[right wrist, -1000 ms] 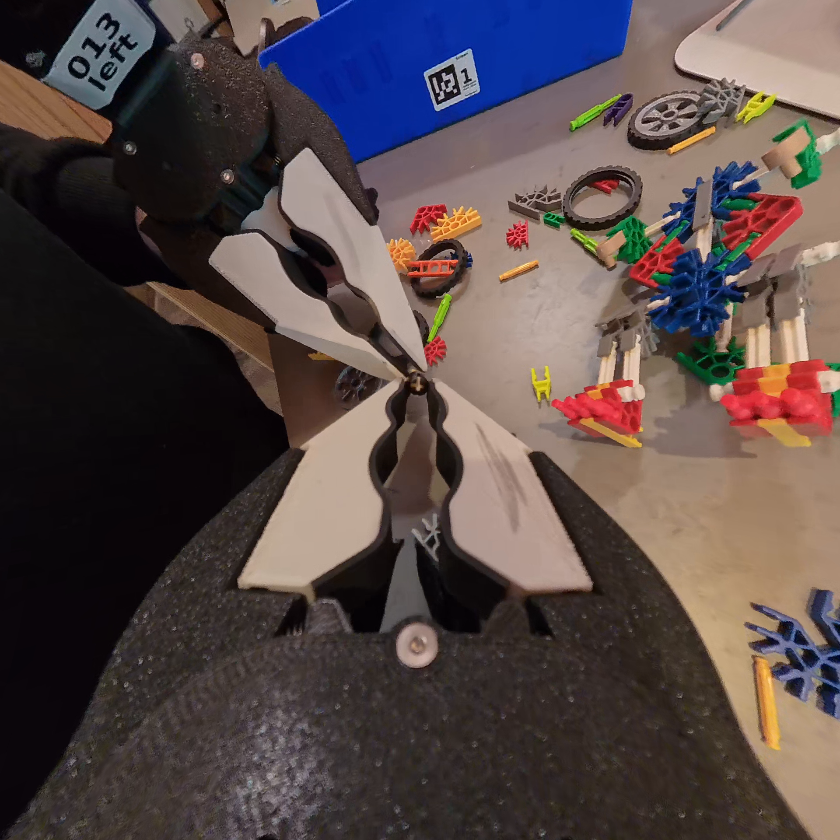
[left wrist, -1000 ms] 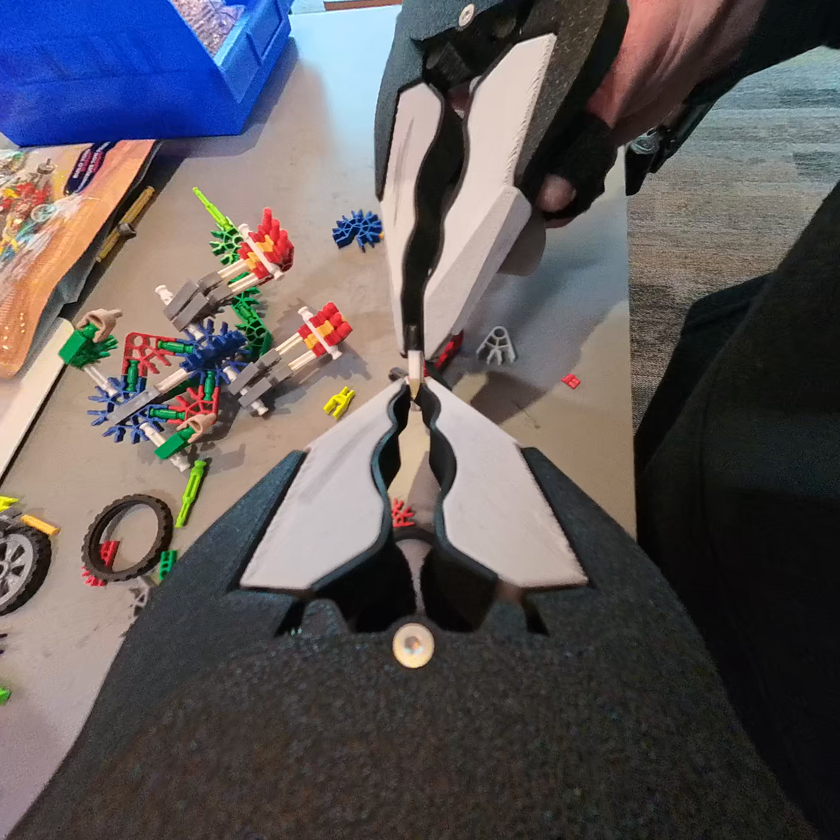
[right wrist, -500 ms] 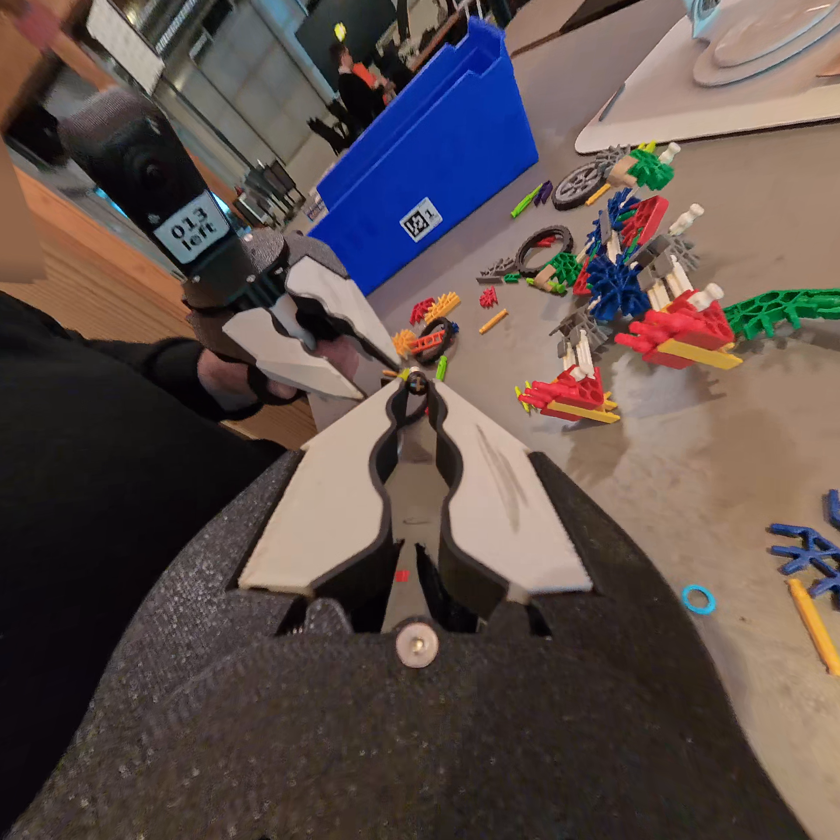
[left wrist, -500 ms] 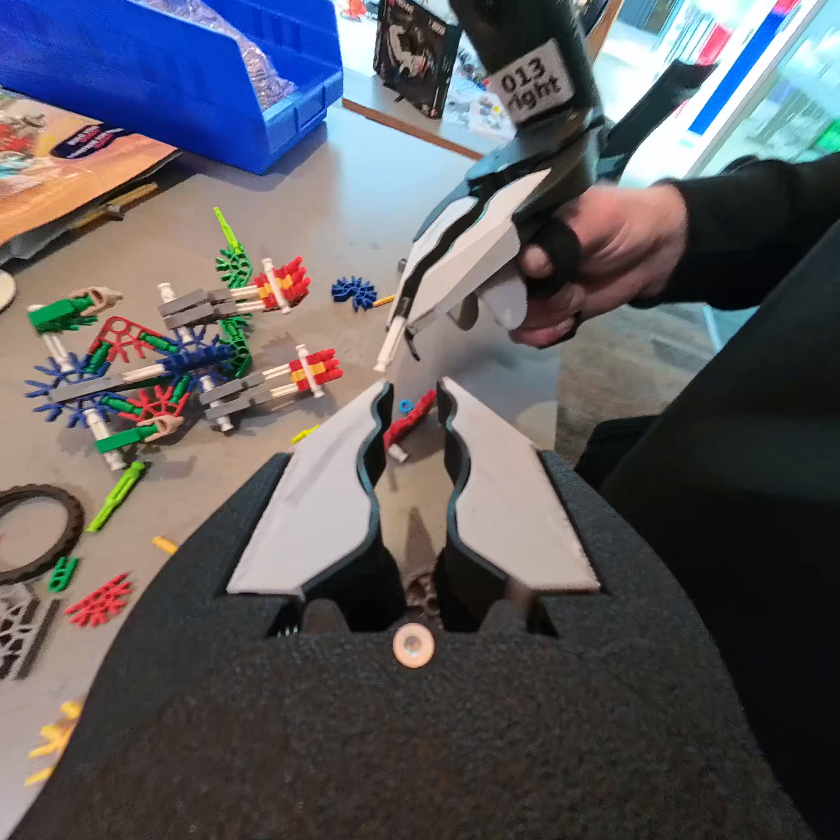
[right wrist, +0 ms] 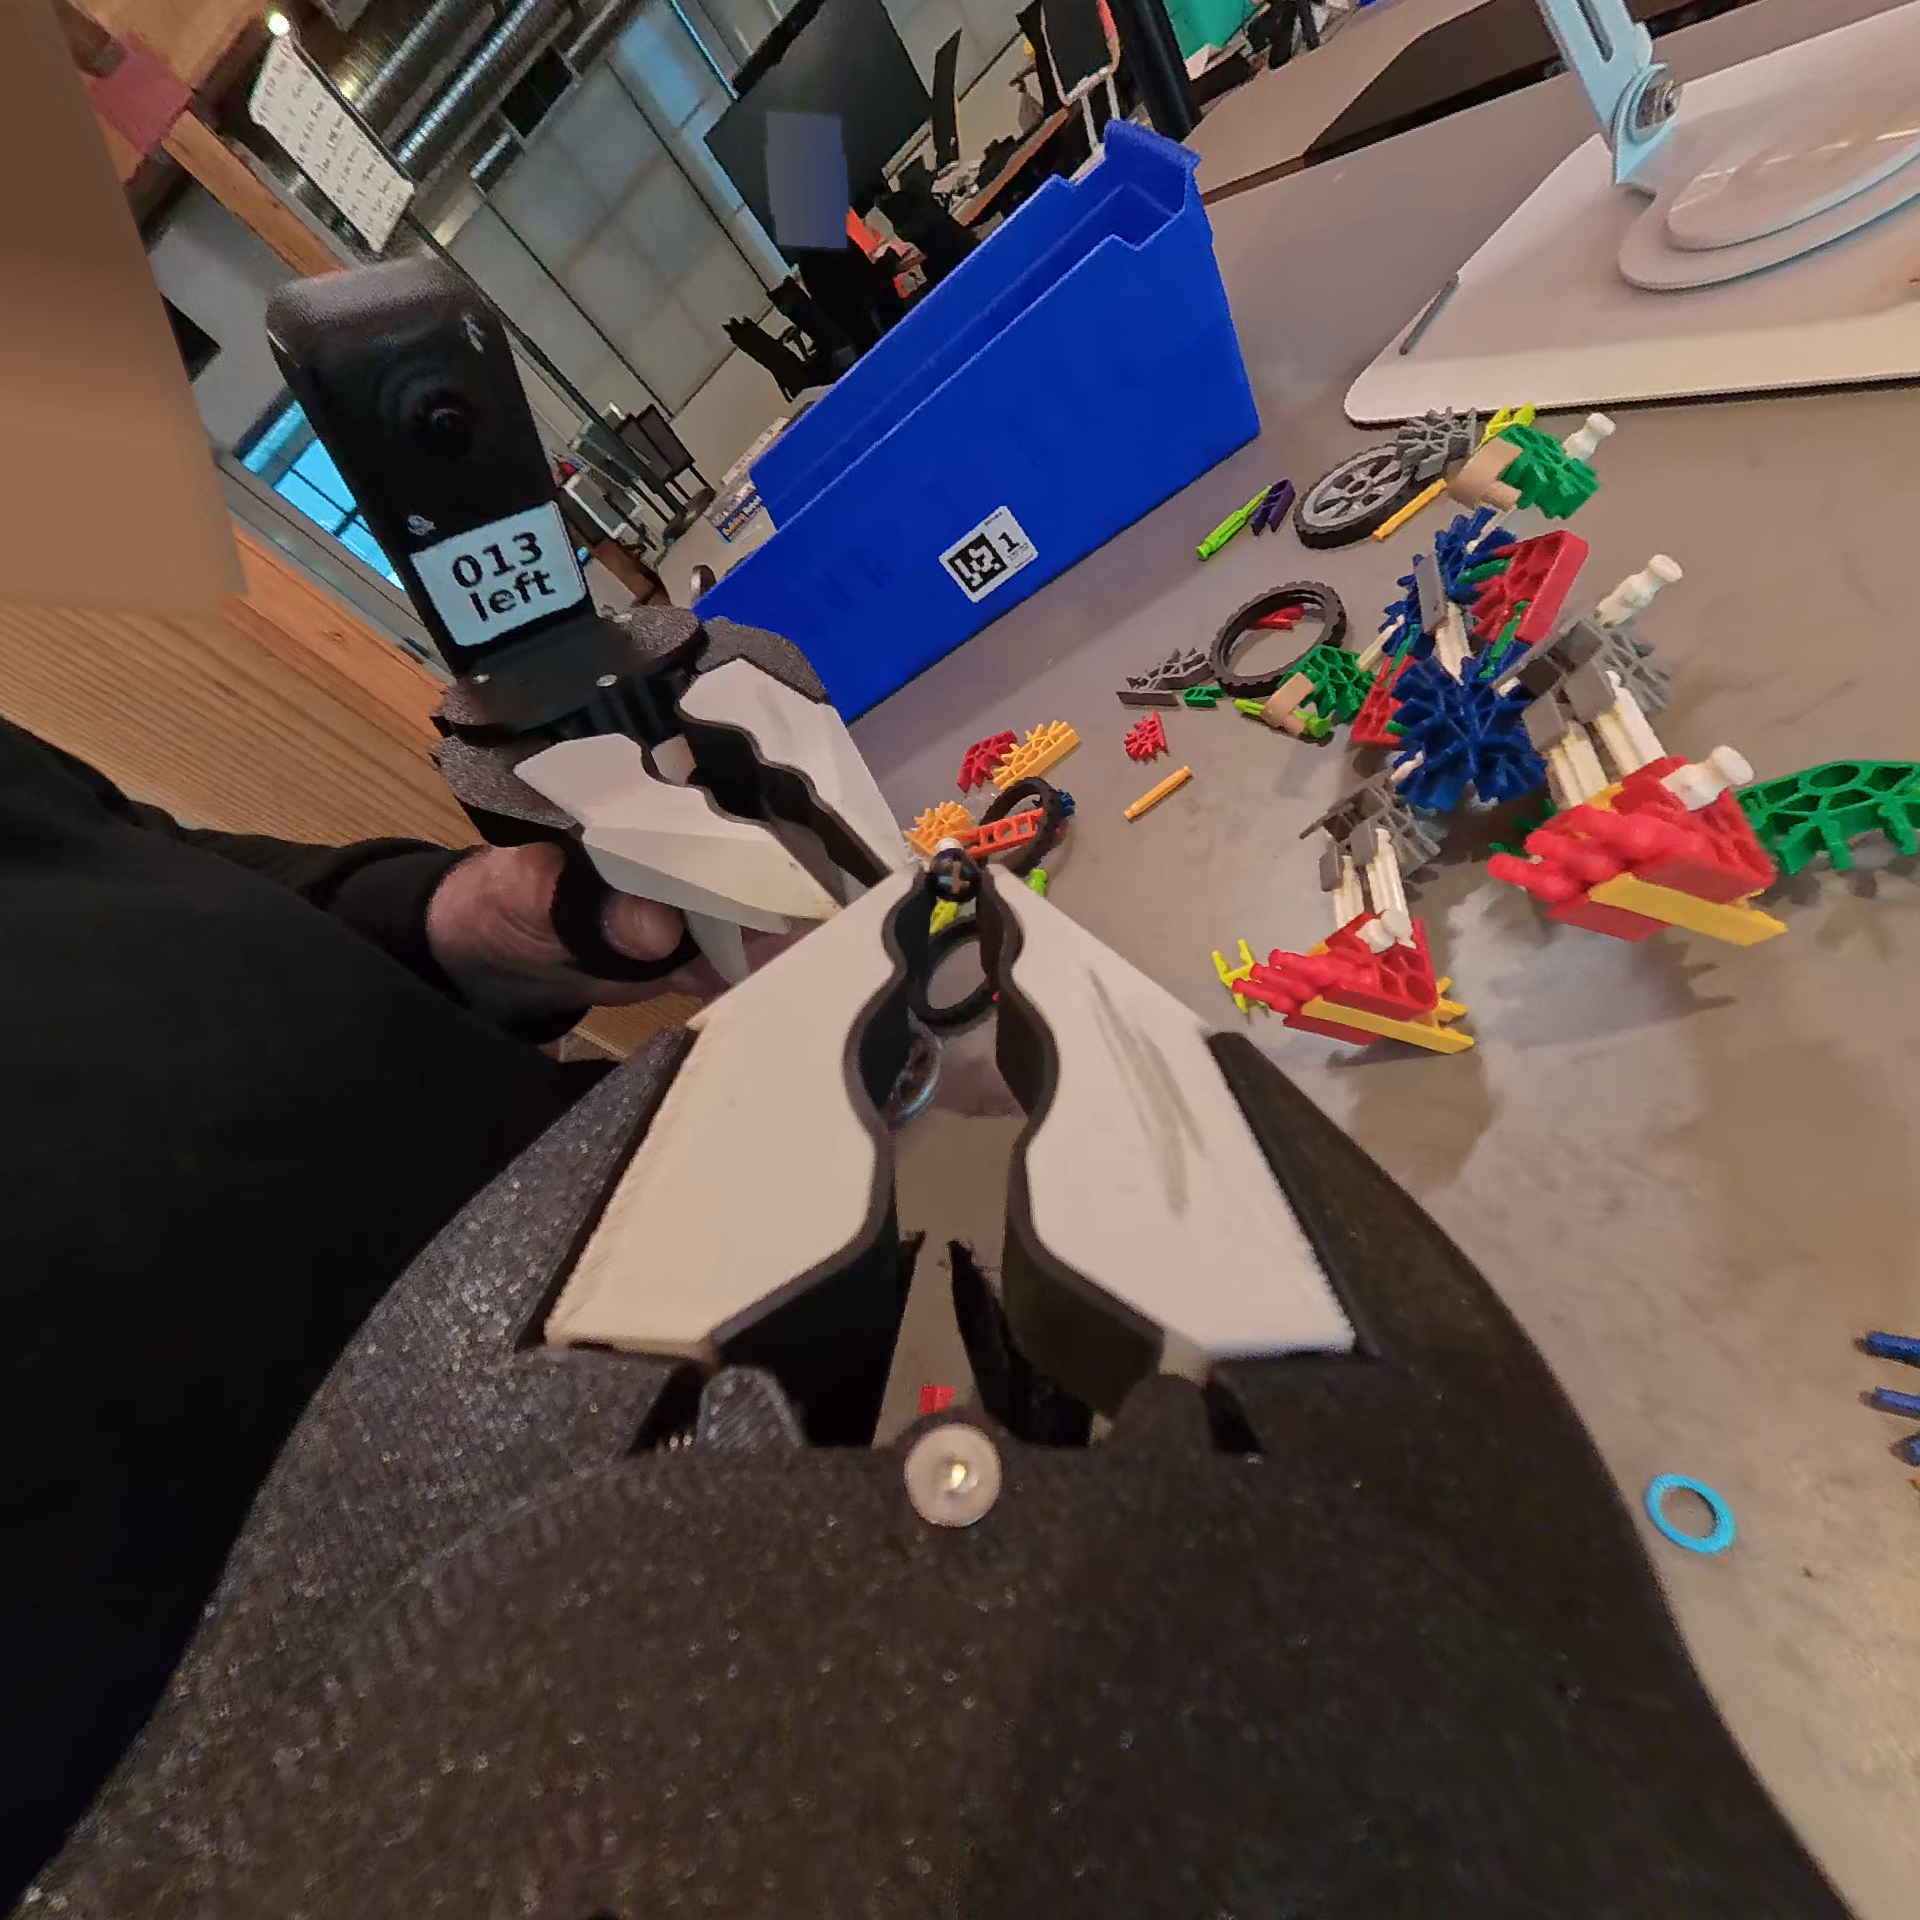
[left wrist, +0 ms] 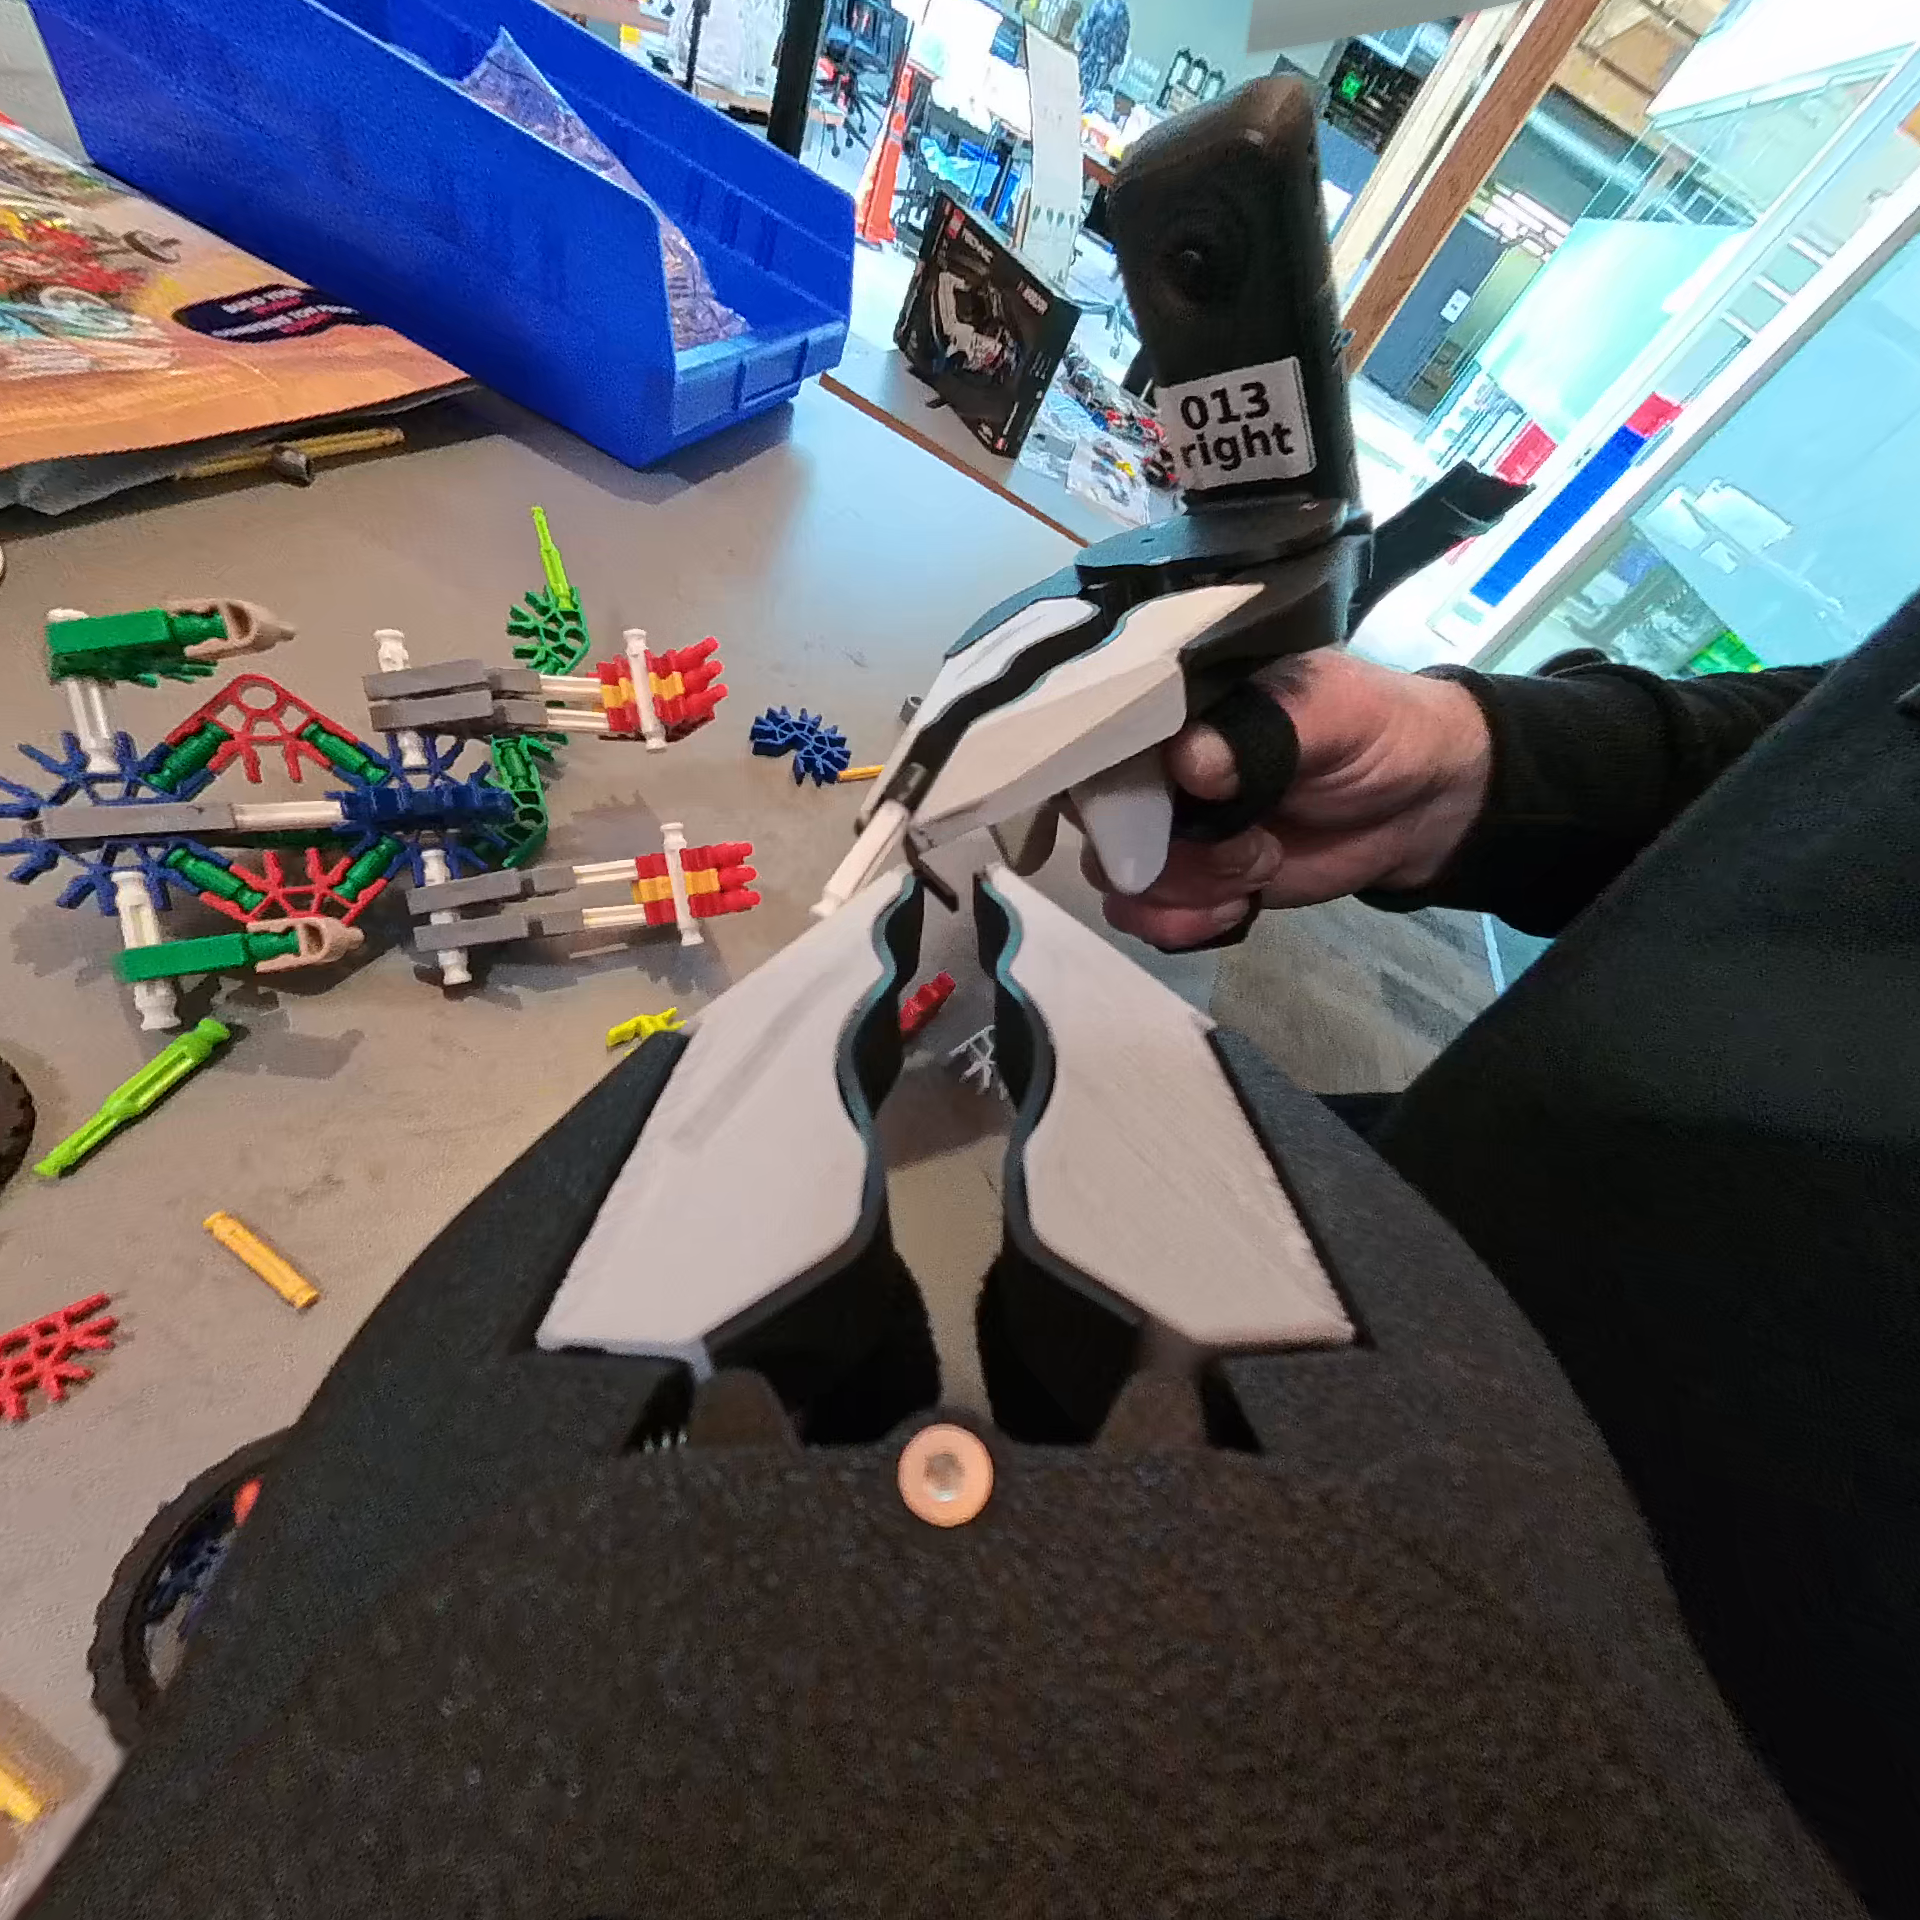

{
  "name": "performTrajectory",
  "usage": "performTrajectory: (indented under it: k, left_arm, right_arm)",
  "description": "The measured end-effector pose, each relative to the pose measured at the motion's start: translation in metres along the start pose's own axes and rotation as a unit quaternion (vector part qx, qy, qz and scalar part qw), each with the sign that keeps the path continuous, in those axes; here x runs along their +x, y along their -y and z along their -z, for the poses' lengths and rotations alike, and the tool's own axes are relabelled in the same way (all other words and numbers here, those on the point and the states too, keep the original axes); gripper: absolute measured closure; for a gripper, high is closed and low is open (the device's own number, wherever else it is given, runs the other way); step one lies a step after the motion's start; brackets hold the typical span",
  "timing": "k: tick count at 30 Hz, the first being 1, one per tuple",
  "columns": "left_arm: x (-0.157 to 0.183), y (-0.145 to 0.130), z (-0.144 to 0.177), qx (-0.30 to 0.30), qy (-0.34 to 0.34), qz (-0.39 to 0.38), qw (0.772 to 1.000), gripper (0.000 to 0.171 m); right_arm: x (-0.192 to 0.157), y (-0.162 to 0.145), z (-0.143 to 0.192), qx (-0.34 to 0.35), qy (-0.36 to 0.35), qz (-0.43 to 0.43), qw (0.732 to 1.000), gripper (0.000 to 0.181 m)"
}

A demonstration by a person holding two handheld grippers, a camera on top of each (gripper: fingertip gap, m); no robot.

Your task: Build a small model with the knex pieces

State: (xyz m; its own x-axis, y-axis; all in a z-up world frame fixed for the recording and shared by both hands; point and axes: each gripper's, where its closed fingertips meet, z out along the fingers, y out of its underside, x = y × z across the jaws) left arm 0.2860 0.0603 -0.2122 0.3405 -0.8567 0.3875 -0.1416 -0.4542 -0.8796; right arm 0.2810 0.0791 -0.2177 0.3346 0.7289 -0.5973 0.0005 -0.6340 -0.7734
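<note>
Jaws first: the left gripper [left wrist: 948, 883] has its two white fingers spread with a clear gap and nothing between them. The right gripper [right wrist: 951, 871] has its tips pinched on a small white rod [left wrist: 862, 862] with a dark end piece; in the left wrist view the rod pokes out of its tips at frame centre, just beside the left gripper's left fingertip. Whether they actually touch is hard to say.

Both grippers hang over a grey table [left wrist: 343, 1122], each held by a hand [left wrist: 1340, 790] in a black sleeve. On the table, left of centre in the left wrist view, sits a built toy model [left wrist: 343, 800] of blue, red, green and grey snap-together parts. Loose bits lie around it: a lime rod [left wrist: 130, 1096], a yellow rod [left wrist: 260, 1259], a red snowflake connector [left wrist: 52, 1351] and a blue connector [left wrist: 800, 740]. A blue bin [left wrist: 499, 218] stands in the upper left, with a printed sheet [left wrist: 156, 353] beside it. In the right wrist view a light-blue ring [right wrist: 1688, 1513] lies at lower right and a black tyre [right wrist: 1278, 634] upper right.

The room behind looks like an open workshop with glass walls and desks. Small red and grey parts under the left gripper's fingers are mostly hidden. A wheel at the lower left edge is cut off.
</note>
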Motion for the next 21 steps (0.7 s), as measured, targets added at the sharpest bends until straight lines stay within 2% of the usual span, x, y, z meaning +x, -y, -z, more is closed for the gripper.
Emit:
performTrajectory:
  k: [7,10,12,15,21]
  left_arm:
    - [0.005,0.020,0.014,0.082,-0.080,0.083,0.990,0.161]
    - [0.000,0.035,0.024,0.142,-0.118,0.148,0.972,0.163]
    - [-0.002,0.039,0.027,0.159,-0.135,0.167,0.964,0.166]
    - [-0.005,0.041,0.028,0.171,-0.140,0.183,0.958,0.169]
    - [-0.012,0.035,0.024,0.168,-0.103,0.166,0.966,0.171]
  right_arm:
    - [-0.012,0.018,-0.001,0.052,0.071,-0.075,0.993,0.173]
    - [-0.017,0.025,-0.002,0.068,0.094,-0.092,0.989,0.173]
    - [-0.020,0.028,-0.003,0.073,0.102,-0.099,0.987,0.173]
    - [-0.020,0.031,-0.004,0.080,0.103,-0.107,0.986,0.174]
    - [-0.015,0.035,-0.009,0.092,0.079,-0.116,0.986,0.174]
